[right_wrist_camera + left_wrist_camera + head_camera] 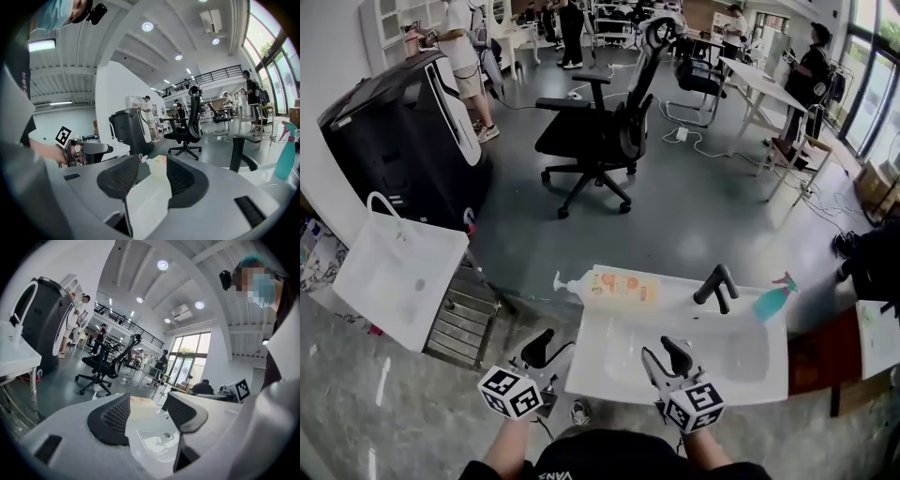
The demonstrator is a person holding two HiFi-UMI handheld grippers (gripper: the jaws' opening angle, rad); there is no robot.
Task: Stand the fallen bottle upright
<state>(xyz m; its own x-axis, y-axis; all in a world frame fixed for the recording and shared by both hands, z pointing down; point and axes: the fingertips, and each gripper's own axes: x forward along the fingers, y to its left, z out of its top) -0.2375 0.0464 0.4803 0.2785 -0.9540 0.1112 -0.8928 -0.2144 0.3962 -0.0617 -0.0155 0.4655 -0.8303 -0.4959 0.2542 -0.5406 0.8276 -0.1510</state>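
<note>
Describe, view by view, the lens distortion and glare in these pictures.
Head view: fisheye bows the sink and darkens the corners. Left gripper view: ceiling lamps flare, the sink gleams. Right gripper view: windows glow bright at right.

Glossy white sink [598, 377], translucent plastic bottle [619, 289], matt ribbed black fingers [112, 420].

Both forearms [508, 448] stretch forward side by side. Left grey-and-black tongs [540, 349] and right grey-and-black tongs [666, 358] point almost level, each with jaws apart and empty.
</note>
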